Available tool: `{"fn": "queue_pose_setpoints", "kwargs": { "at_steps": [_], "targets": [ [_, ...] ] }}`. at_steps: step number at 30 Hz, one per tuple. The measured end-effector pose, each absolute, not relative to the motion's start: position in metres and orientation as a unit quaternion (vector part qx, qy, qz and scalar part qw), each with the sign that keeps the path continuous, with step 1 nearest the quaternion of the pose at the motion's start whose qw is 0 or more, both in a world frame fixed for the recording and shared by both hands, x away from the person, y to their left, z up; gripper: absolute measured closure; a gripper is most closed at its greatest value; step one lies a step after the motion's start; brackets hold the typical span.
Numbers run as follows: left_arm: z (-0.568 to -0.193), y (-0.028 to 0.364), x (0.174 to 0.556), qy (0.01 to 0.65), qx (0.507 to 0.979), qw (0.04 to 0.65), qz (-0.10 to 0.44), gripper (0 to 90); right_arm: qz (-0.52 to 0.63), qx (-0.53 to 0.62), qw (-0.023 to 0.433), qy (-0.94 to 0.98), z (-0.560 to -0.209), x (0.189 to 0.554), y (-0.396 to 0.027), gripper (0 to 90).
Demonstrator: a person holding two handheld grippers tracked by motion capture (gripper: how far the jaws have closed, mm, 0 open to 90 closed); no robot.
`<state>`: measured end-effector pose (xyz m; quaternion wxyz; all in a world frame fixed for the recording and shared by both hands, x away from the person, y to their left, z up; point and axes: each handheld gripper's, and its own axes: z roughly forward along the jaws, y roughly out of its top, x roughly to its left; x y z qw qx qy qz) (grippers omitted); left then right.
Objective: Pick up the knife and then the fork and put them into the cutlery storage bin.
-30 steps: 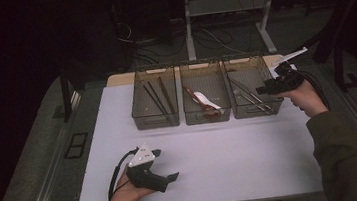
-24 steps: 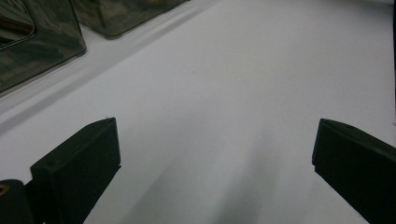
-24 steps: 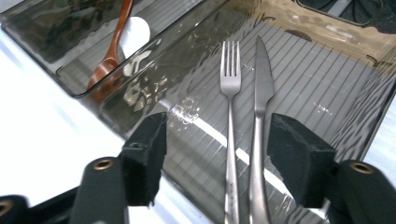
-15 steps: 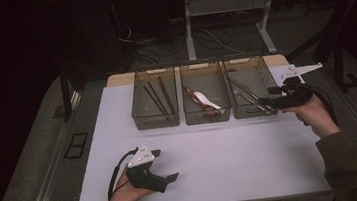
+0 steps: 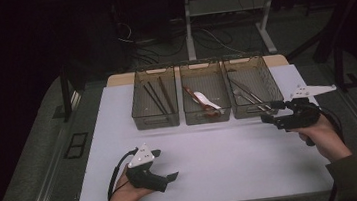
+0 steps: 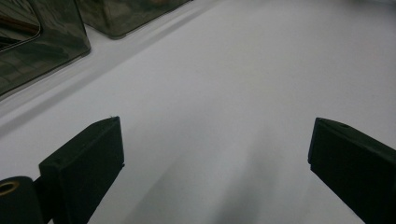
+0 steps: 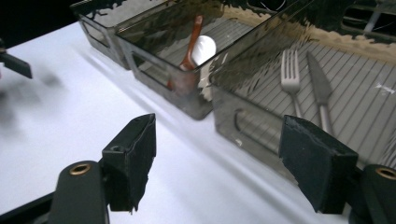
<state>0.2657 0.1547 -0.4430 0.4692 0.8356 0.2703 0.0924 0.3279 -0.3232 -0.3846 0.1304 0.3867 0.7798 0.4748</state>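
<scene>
The right bin (image 5: 253, 85), holding a fork (image 7: 290, 74) and knife (image 7: 321, 88), stands toward the table's far right edge, third in a row with the middle bin (image 5: 205, 97) and left bin (image 5: 155, 103). The right gripper (image 5: 268, 112) sits just before its near wall; its jaws, just opening, stand wide and empty. The left gripper (image 5: 165, 164) rests near the front edge, also spread wide on nothing, with bare white table (image 5: 222, 156) between.

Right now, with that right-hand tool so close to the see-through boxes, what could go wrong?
1. The right gripper, jaws just opened with nothing between them, sits close to the right bin; a careless move could bump that bin.
2. The fork and knife lie side by side, so a grab might catch both.
3. The bin's tall wall may block a low reach, judging by the right gripper view.
</scene>
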Motion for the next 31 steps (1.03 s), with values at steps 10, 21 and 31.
{"fn": "queue_pose_setpoints", "kwargs": {
  "at_steps": [10,21,31],
  "targets": [
    [-0.441,0.155,0.266,0.273,0.833,0.471,0.095,2.1,0.475,0.397,0.136,0.773,-0.411,0.298,-0.318,23.6],
    [-0.44,0.156,0.266,0.274,0.831,0.474,0.097,1.6,0.466,0.383,0.141,0.785,-0.432,0.272,-0.303,18.0],
    [-0.441,0.156,0.266,0.276,0.831,0.474,0.096,0.4,0.459,0.383,0.13,0.791,-0.444,0.265,-0.299,16.1]
  ]
}}
